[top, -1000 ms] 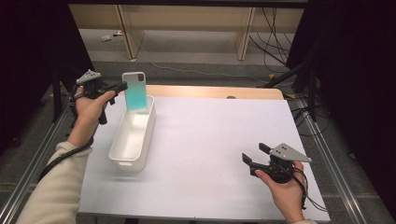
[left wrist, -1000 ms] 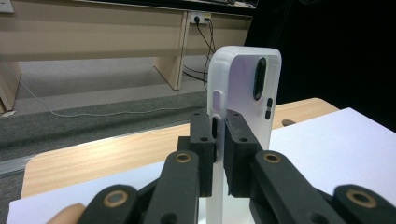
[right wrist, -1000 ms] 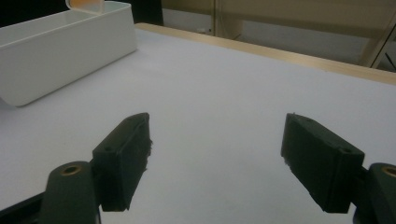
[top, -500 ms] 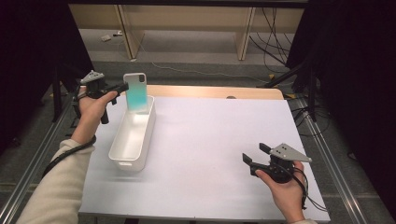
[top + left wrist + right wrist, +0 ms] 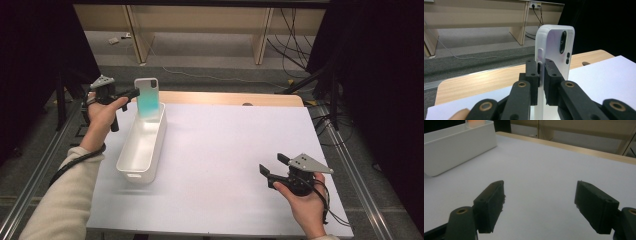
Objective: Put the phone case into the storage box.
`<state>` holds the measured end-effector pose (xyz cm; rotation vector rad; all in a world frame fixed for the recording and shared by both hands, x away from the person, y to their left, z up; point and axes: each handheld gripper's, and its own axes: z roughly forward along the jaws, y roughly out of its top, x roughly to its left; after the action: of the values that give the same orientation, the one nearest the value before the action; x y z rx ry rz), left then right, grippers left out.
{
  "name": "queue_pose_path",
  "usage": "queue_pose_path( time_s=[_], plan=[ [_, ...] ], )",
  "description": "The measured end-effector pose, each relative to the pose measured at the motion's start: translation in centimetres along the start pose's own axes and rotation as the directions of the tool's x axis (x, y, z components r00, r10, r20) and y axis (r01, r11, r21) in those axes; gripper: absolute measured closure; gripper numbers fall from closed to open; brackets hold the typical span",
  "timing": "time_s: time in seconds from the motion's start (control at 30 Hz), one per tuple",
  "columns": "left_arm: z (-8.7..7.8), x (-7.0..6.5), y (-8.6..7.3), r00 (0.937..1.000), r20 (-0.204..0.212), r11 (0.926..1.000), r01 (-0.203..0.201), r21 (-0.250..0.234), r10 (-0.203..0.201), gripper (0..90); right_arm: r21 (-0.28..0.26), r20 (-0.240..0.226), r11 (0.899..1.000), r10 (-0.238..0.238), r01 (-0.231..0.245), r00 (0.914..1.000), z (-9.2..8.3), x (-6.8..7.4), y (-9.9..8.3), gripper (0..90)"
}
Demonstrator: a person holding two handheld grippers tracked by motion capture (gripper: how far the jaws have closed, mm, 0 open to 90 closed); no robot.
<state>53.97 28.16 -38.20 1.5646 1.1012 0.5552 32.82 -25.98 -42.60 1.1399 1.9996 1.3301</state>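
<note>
Left fingers: the left gripper (image 5: 541, 82) has its black fingers (image 5: 532, 77) pinching the thin side edge of a white-rimmed phone case with a teal back (image 5: 147, 97).
Case from the fingers: it rises straight past the fingertips, its camera cut-out at the top end.
Case long axis: upright, near vertical, perhaps leaning a little; the teal face looks toward the person in the high view.
Case over tray: its lower end hangs just above, or maybe just inside, the far end of the long white plastic tray (image 5: 129, 165); the angle does not settle whether it touches.
Tray long axis: runs away from the person along the left part of the white bench (image 5: 235, 150).
Right fingers: the right gripper (image 5: 540, 205) has its fingers spread wide, nothing between them, low over the bench.
Nearer hand: the left, by far; the right is well apart from the tray.
Coming move: likely straight down into the tray.
</note>
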Motion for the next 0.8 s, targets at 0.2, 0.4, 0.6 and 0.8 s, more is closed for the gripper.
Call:
queue_pose_path(
  time_s=[0.2,0.4,0.6,0.8],
  plan=[
    [0.4,0.0,-0.2,1.0000,-0.005,1.0000,-0.004,0.007,0.004,82.9,-0.011,-0.007,1.000,0.004,-0.004,1.0000,0.1,0.0,0.0,25.2],
    [0.7,0.2,-0.4,1.0000,-0.008,0.9999,-0.003,0.013,0.003,82.9,-0.007,-0.008,1.000,0.006,-0.006,0.9999,0.1,0.0,-0.1,25.2],
    [1.0,0.3,-0.5,1.0000,-0.008,0.9999,-0.004,0.016,0.004,82.9,-0.009,-0.011,1.000,0.002,-0.002,0.9999,0.1,0.0,0.0,25.2],
    [1.2,0.4,-1.0,1.0000,-0.010,0.9997,0.001,0.023,-0.001,82.9,-0.006,0.001,1.000,-0.009,0.009,1.0000,0.1,0.0,-0.1,25.2]
  ],
)
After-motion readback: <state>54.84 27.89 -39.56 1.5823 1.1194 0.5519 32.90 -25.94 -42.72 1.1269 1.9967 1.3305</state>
